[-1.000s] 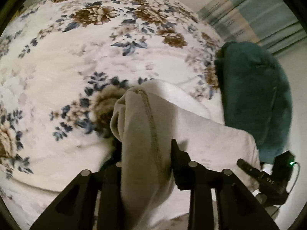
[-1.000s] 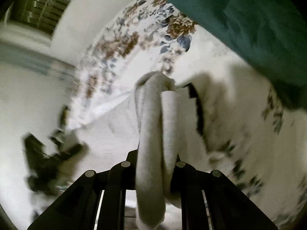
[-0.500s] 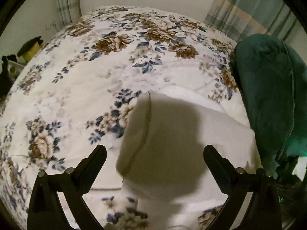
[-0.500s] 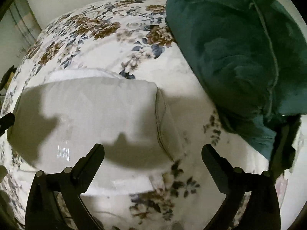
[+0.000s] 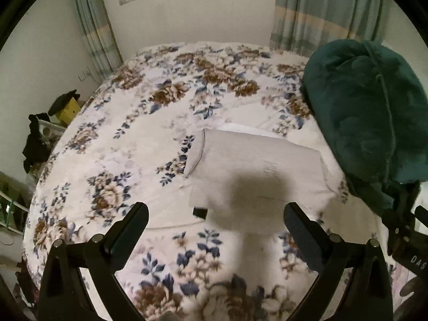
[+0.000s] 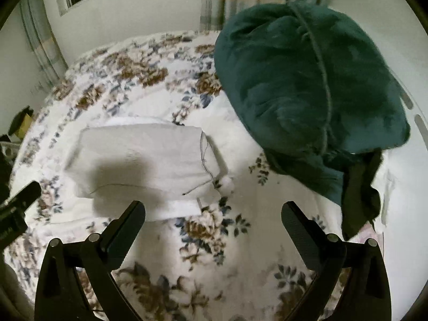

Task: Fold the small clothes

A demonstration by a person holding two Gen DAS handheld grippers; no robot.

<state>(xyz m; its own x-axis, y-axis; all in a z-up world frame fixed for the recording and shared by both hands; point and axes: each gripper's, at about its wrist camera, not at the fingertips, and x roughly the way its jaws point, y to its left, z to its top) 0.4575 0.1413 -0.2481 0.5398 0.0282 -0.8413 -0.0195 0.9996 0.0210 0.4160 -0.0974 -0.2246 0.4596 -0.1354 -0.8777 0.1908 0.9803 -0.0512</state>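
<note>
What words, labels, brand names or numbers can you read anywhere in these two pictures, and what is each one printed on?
"DAS": white letters on the black camera device at the right edge of the left wrist view; the rest is cut off.
Faint grey print on the folded pale grey garment: too blurred to read.
Nothing readable in the right wrist view.

A pale grey folded garment (image 5: 256, 165) lies on the white bedspread (image 5: 133, 139) with brown-and-blue flowers; the pillow (image 6: 307, 80) is dark teal.

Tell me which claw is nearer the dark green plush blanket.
Right. The right claw sits just left of the dark green plush blanket; the left claw sits farther left, facing the folded white garment.
</note>
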